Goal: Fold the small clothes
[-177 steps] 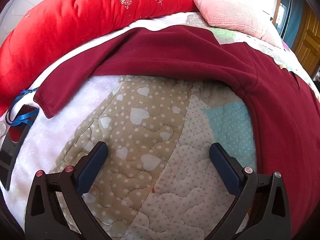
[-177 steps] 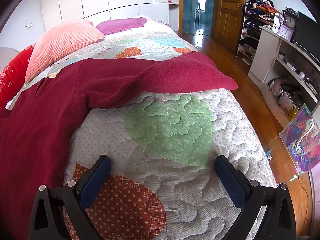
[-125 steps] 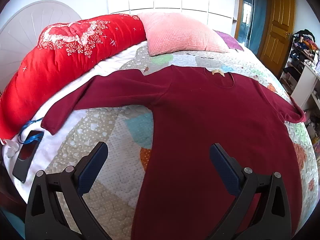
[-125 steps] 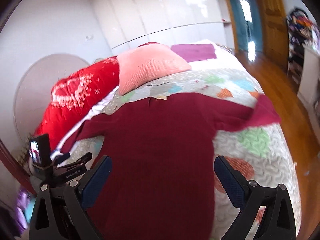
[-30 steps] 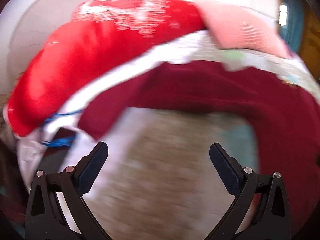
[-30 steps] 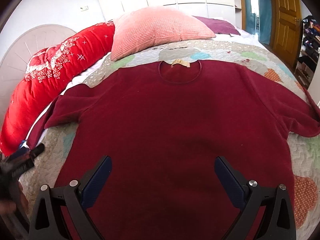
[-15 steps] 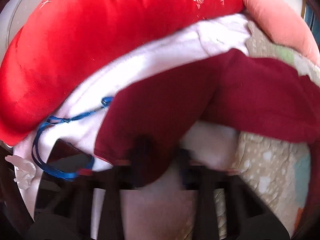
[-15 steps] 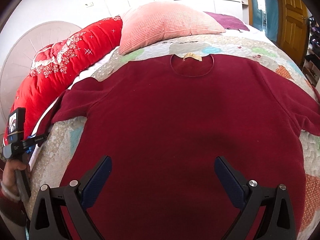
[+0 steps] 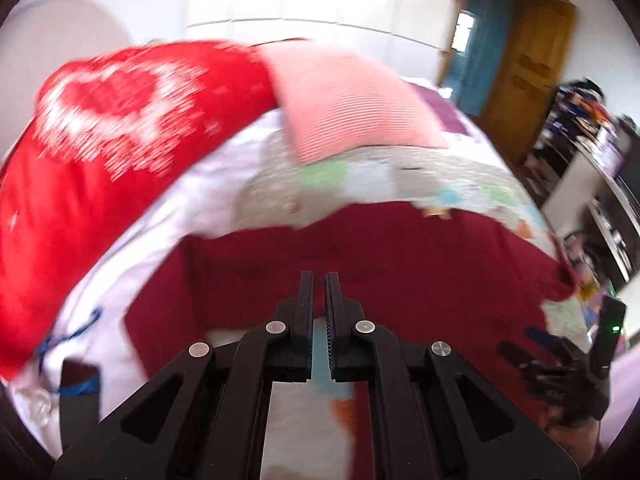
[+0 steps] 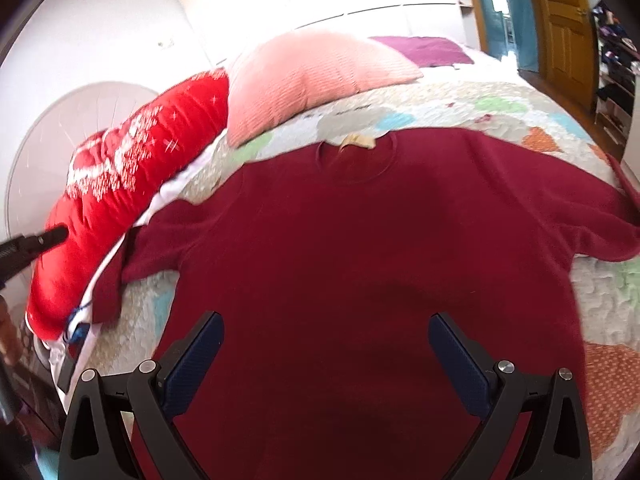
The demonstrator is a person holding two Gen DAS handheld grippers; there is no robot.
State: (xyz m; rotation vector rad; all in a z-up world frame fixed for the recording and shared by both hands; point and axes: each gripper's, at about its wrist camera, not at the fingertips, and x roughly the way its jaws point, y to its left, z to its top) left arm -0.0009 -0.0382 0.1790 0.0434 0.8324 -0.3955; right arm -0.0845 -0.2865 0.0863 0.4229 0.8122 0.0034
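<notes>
The right claw (image 10: 324,360) is spread wide open, its two blue pads well apart and holding nothing. It hovers over the lower body of a dark red sweater (image 10: 360,260). The sweater lies flat and face up on the bed, on a patchwork quilt (image 10: 440,108), with the neck toward the pillows and a small tan label (image 10: 358,142) showing inside the collar. One sleeve (image 10: 110,288) runs to the bed's edge on the left side, its cuff end lying beside a blue cord (image 10: 78,312). The other sleeve (image 10: 600,224) stretches out over the quilt on the right.

The left claw (image 9: 316,280) is closed to a narrow slit. Only pale quilt shows through the slit and no cloth is visible between the pads. Its tips point across the sweater (image 9: 400,264) near the shoulder. That view is blurred, so whether the tips touch the fabric cannot be told. From the right wrist view the left claw (image 10: 36,244) sits at the far left, apart from the sleeve and in front of a long red cushion (image 10: 140,176).

Beyond the collar a pink pillow (image 10: 304,76) rests on the quilt just beside the red cushion, with a purple cloth (image 10: 424,50) behind it. A wooden door (image 10: 568,20) stands at the far right.
</notes>
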